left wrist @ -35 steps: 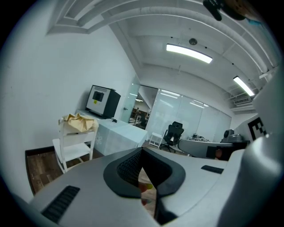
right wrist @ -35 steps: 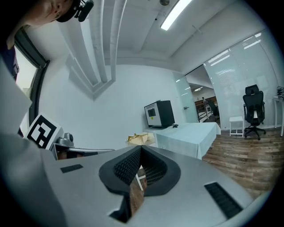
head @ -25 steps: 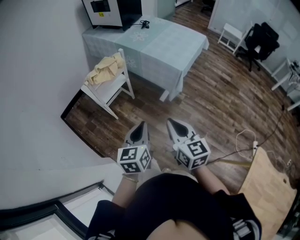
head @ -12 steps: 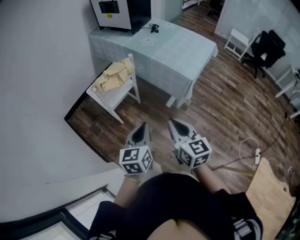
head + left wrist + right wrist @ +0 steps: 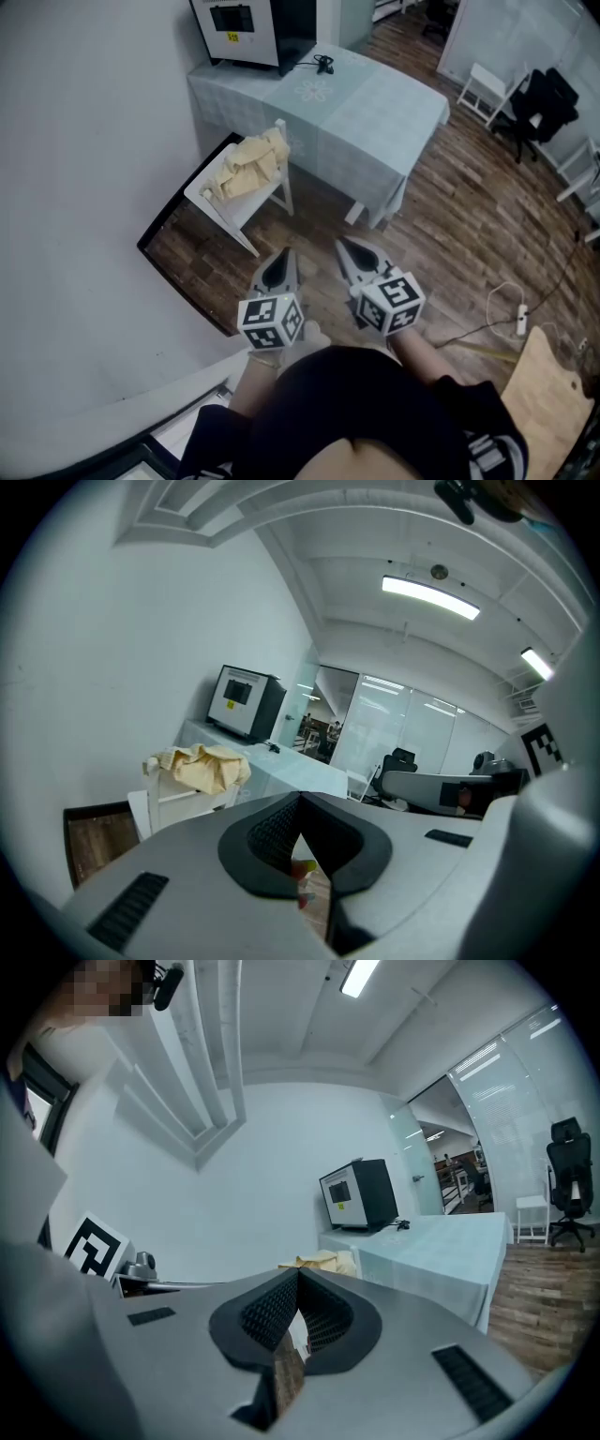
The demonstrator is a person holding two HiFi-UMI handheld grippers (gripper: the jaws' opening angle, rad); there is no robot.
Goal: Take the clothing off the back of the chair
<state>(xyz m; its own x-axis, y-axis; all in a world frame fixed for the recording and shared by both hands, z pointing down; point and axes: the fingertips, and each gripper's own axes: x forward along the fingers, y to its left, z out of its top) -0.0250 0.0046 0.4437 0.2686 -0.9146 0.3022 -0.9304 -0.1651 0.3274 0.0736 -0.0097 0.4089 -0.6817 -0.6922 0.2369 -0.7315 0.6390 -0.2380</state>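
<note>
The clothing (image 5: 248,164) lies bunched over the back of the white chair (image 5: 228,203), spilling onto the seat. In the head view its long axis runs roughly from 8 to 2 o'clock along the top rail. The left hand-held gripper (image 5: 284,249) has its jaws pressed together on nothing, and the clothing sits at its 11 o'clock, well apart. The right hand-held gripper (image 5: 339,243) is likewise closed and empty, with the clothing at about its 10 o'clock, farther off. The left one is judged nearer, so it likely reaches first. The bench (image 5: 361,103) stands just beyond the chair, at 1 o'clock.
</note>
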